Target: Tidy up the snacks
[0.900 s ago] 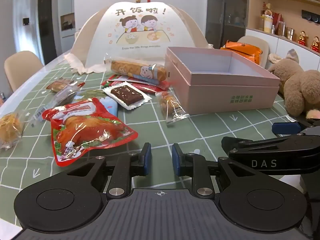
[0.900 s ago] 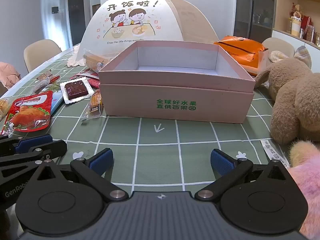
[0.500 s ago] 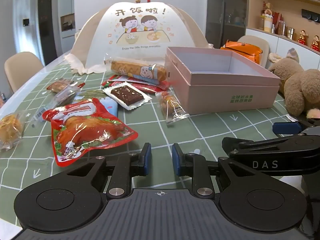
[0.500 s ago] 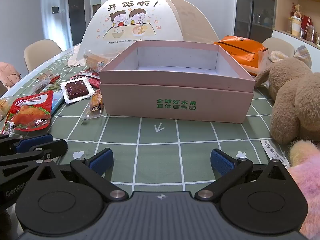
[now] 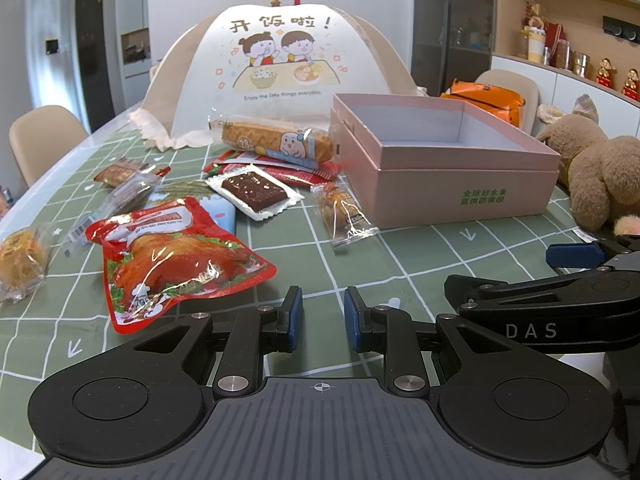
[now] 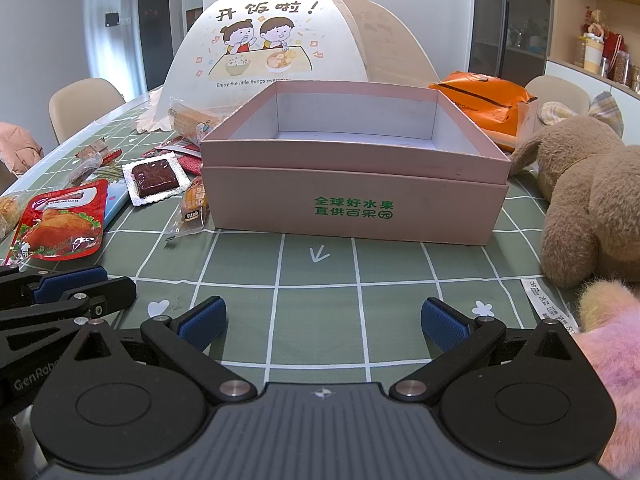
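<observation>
An empty pink box (image 5: 452,184) (image 6: 352,208) stands open on the green checked tablecloth. Left of it lie several snacks: a red roast-chicken pack (image 5: 172,256) (image 6: 60,228), a dark brown bar in a white wrapper (image 5: 256,192) (image 6: 154,178), a small clear orange packet (image 5: 342,212) (image 6: 194,208) and a long bread roll pack (image 5: 276,142). My left gripper (image 5: 319,316) is empty, its jaws a narrow gap apart, low over the cloth near the chicken pack. My right gripper (image 6: 322,322) is wide open and empty in front of the box.
A white food-cover dome (image 5: 280,68) stands behind the snacks. A brown teddy bear (image 6: 588,196) and pink plush (image 6: 616,356) sit right of the box. An orange bag (image 6: 484,104) lies behind it. More small packets (image 5: 24,260) lie at the table's left edge.
</observation>
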